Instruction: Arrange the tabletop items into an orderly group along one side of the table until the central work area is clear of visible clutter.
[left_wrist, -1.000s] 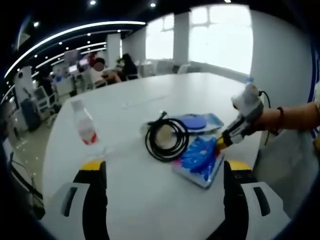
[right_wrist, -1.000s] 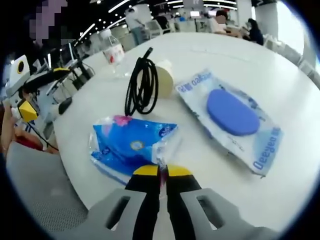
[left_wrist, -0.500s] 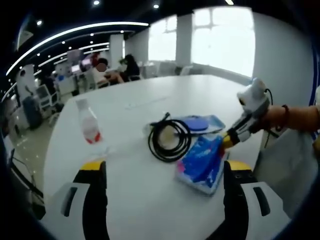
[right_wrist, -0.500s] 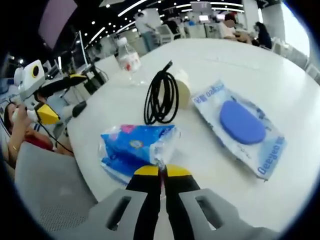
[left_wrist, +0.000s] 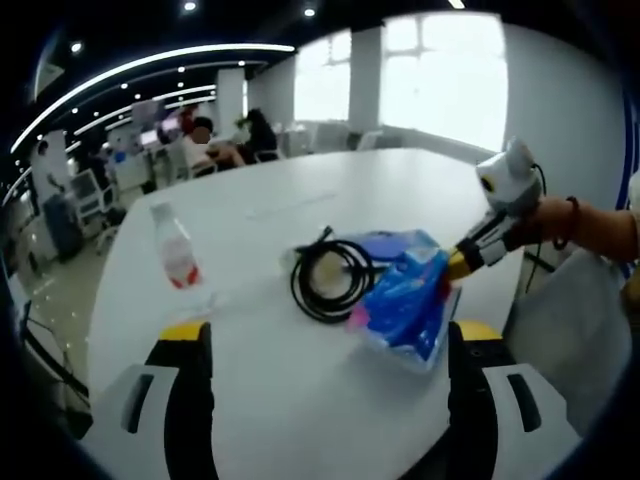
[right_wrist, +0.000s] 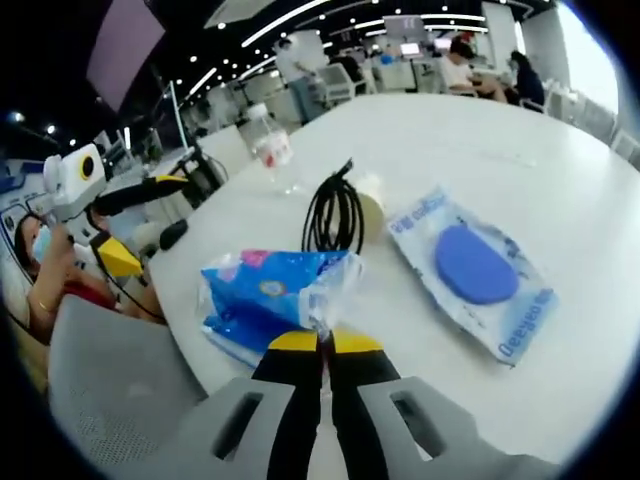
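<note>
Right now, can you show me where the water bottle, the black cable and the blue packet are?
water bottle (left_wrist: 176, 252), left gripper view, red label.
black cable (right_wrist: 334, 213), right gripper view, coiled loop.
blue packet (right_wrist: 265, 296), right gripper view, printed front.

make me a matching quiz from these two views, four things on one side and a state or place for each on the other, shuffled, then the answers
Things
1. blue packet
2. black cable
3. water bottle
4. flat pouch with a blue disc

States or places
A. standing upright on the table, apart from the rest
B. coiled, leaning against a pale cup
C. pinched at one edge by the right gripper
D. lying flat on the table, nothing holding it

Pairs: 1-C, 2-B, 3-A, 4-D
</note>
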